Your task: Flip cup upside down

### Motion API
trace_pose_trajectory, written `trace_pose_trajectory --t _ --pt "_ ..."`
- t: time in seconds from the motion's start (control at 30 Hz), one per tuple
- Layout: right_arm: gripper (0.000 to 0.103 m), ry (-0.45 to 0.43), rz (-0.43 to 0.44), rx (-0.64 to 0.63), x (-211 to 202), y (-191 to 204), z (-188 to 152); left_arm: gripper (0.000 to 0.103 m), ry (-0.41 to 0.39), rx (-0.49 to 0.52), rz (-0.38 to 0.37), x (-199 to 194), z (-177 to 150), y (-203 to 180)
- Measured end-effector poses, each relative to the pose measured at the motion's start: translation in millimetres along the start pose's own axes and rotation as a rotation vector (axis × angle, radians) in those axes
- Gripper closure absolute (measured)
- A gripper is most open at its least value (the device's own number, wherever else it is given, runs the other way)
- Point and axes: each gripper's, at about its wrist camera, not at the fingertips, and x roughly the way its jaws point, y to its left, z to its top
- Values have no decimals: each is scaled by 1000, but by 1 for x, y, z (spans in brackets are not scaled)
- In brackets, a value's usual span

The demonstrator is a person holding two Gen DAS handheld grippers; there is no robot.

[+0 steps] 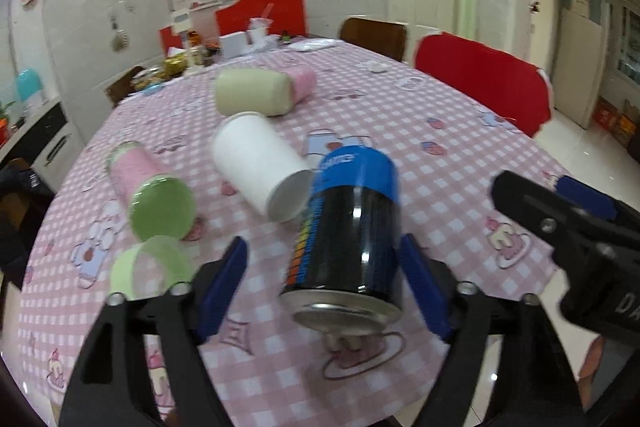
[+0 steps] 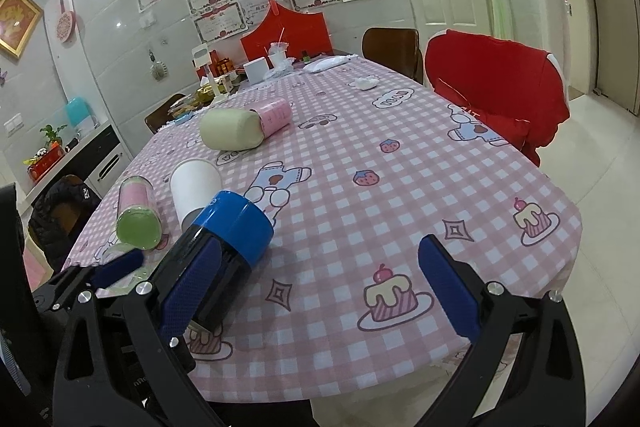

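Observation:
A black cup with a blue band (image 1: 352, 227) is tilted above the pink checked tablecloth (image 1: 420, 155), metal base toward the camera. My left gripper (image 1: 324, 279) is open: the right finger touches the cup's side, the left finger stands apart. In the right wrist view the same cup (image 2: 224, 247) shows at the lower left, with the left gripper's fingers (image 2: 120, 267) around it. My right gripper (image 2: 316, 303) is open and empty over the table's near edge, just right of the cup. It also shows in the left wrist view (image 1: 560, 219).
A white cup (image 1: 256, 167) lies on its side behind the black one. A pink and green cup (image 1: 152, 191), a green cup (image 1: 148, 271) and a green and pink pair (image 1: 260, 91) lie around it. Red-covered chairs (image 1: 480, 79) stand at the far side.

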Motion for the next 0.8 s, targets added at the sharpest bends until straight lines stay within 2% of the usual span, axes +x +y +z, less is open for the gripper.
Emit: trace_pose_trajectory --t 0.5,0.8 --pt "8 6 23 -14 -2 16 -2 23 -12 -13 21 -11 -10 19" --pt "8 5 58 -15 -4 32 2 23 -56 -65 48 -30 -9 44"
